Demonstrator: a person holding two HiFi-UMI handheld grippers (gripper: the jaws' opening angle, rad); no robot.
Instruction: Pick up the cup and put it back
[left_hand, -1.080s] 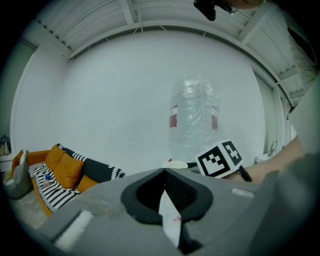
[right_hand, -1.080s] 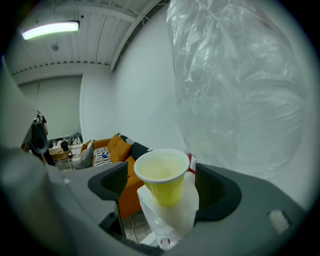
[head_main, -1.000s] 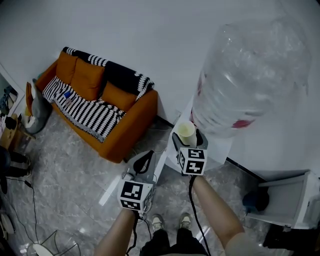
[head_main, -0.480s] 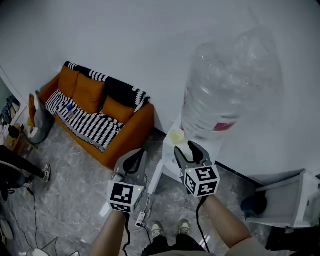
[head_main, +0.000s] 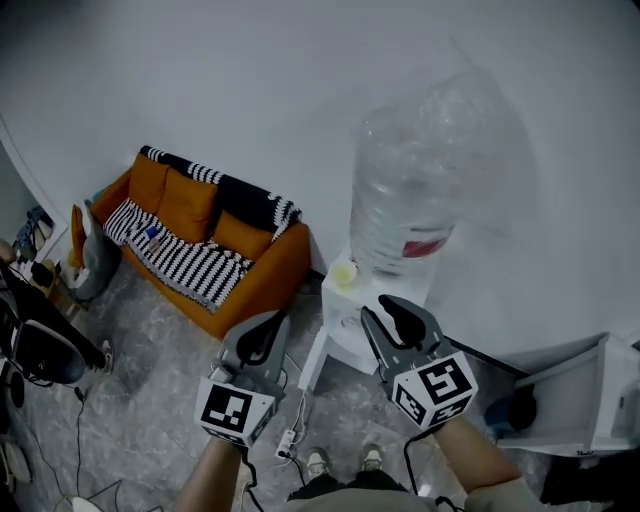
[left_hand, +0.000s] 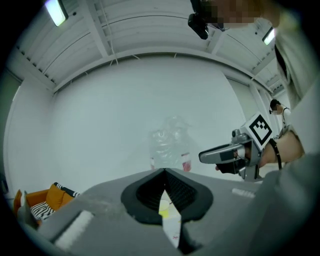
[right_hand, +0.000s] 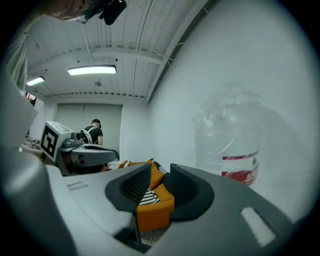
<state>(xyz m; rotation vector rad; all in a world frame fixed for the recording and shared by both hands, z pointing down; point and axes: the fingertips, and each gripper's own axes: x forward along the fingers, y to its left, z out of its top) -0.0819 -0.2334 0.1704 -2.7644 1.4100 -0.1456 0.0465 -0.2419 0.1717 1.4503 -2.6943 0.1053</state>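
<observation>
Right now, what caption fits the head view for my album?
Yellow cup beside the water bottle on a white stand; left gripper shut, right gripper's empty jaws have just been closing.

Right tongs (right_hand: 160, 175) just closing, narrow gap, empty — orange sofa (right_hand: 152, 212) beyond, water bottle (right_hand: 230, 140) right.

From where I stand, the cup (head_main: 344, 273) at mid-frame in the head view is too small to tell what it holds. The bottle (head_main: 425, 180) fades into the wall along its top. The arms (head_main: 470, 468) run off the bottom edge, and a white box (head_main: 575, 395) is cut by the right edge.

In the left gripper view, only a sliver of the cup shows through the slit in the left gripper (left_hand: 164, 172). The sofa (left_hand: 56, 196) is clipped at lower left.

In the right gripper view, a person (right_hand: 94, 131) at centre left is too small to make out.
</observation>
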